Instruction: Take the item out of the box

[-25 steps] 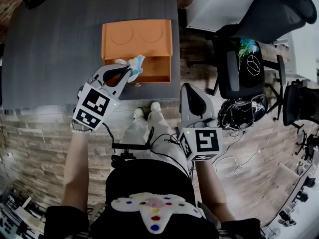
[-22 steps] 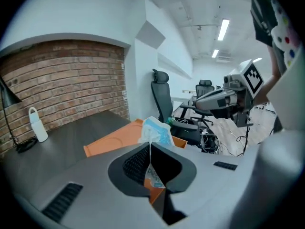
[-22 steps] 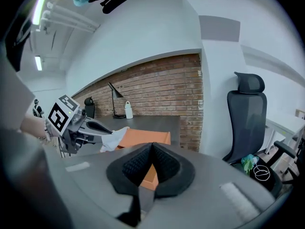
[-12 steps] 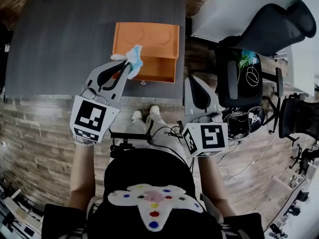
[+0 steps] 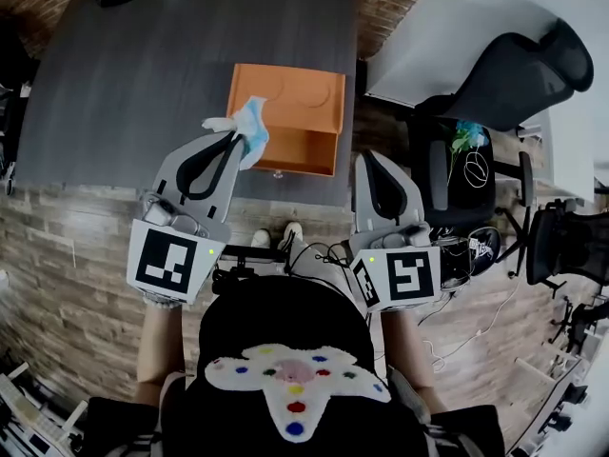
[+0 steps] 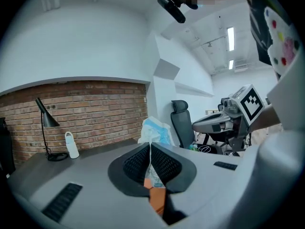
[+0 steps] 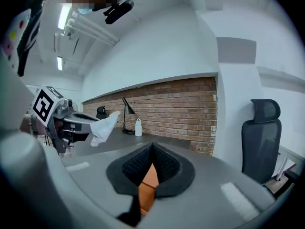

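Grey-shelled, the right claw is hovering nearest the person, its jaws pressed together with nothing between them. A little further, the left claw is pinching the white-and-blue item, which is hanging in the air over the 8 o'clock side of the orange box on the dark table. I am judging the item as very light, limp fabric, not fragile; a pinch on any bunched fold is probably holding it well.

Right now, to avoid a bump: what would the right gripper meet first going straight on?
Way looks free: the right gripper seems to point over the orange box and table toward the brick wall, though height is unclear.
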### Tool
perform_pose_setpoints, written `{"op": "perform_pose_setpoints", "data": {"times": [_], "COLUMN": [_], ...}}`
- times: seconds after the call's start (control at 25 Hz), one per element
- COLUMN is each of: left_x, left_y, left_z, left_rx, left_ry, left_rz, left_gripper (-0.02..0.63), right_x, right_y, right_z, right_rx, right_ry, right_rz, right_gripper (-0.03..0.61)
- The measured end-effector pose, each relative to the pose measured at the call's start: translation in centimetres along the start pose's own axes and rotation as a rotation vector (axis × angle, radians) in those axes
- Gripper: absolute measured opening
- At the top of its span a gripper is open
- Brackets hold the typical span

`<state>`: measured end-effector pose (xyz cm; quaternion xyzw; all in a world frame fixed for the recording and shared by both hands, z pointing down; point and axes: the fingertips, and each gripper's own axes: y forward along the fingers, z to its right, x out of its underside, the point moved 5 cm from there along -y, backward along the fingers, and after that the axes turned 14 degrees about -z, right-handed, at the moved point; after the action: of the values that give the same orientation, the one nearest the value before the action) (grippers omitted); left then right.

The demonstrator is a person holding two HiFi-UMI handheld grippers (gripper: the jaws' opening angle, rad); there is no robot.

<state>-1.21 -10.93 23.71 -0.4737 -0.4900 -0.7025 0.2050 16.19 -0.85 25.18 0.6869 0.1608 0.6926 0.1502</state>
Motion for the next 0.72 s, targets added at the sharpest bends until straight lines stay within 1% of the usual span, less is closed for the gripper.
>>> {"op": "perform_pose_setpoints", "data": {"times": [0.36, 0.56, 0.72], "left_x": [0.2, 0.6, 0.8], "left_y": [-2.1, -2.8, -2.8], "left_z": [-0.5, 0.1, 0.4], "left_rx": [-0.05, -0.053, -0.04], "left_ry": [-0.029, -0.036, -0.037], "left_rz": [0.015, 0.01, 0.003], "left_gripper": [0.012, 0.012, 0.012], "right_x": [-0.8, -0.5, -0.4], "right_y": [-0.4, -1.1, -1.2], "right_z": [-0.7, -0.9, -0.9], "right_rx": [-0.005, -0.003, 0.0], "right_ry": [-0.016, -0.022, -0.033], "right_rz": [0.02, 0.02, 0.016], "right_gripper": [0.009, 0.009, 0.009]}}
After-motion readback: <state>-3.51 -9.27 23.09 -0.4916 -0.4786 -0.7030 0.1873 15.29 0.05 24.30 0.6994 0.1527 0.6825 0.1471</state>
